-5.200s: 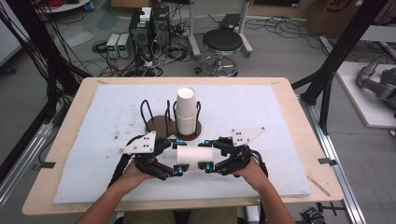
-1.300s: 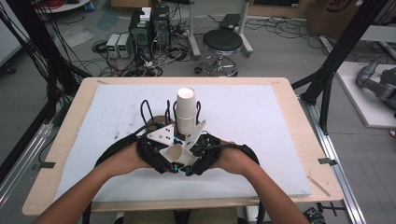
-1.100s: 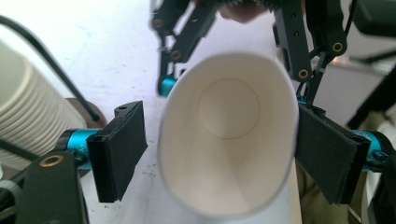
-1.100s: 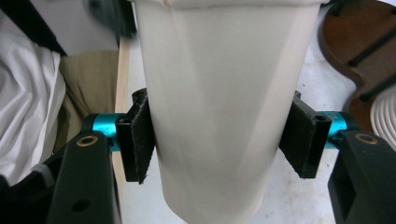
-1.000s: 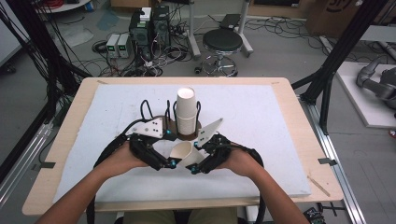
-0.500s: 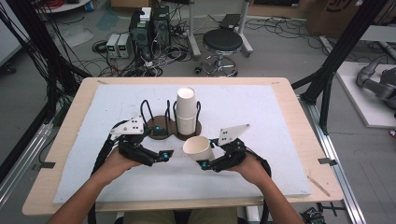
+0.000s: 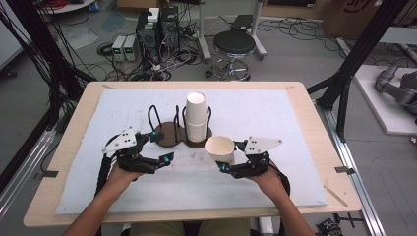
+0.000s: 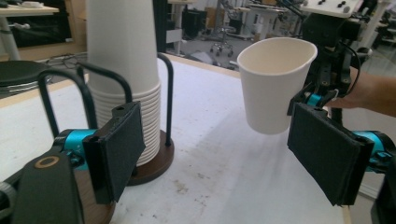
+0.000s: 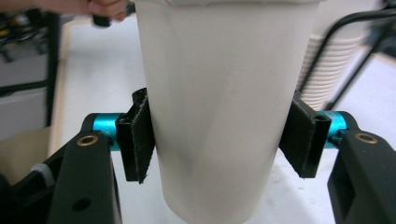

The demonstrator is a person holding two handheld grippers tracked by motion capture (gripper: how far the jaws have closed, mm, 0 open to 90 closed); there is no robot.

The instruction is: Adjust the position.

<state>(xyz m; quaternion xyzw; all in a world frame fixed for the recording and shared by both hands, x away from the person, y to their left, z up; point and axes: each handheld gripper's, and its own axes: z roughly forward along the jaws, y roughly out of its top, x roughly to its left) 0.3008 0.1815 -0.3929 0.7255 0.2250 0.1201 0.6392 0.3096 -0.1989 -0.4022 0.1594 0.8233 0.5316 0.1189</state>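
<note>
White padding (image 7: 275, 177) covers the table; the right gripper (image 7: 227, 163) pinches a paper cup (image 7: 220, 149) at 4 o'clock from the cup stack (image 7: 195, 118). Left gripper (image 7: 164, 158) stands spread and empty. Step in hand is likely carrying the separated cup; next, set it upright.

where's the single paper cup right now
In the high view the paper cup is upright in the right gripper, just right of the cup stack in its holder.
</note>
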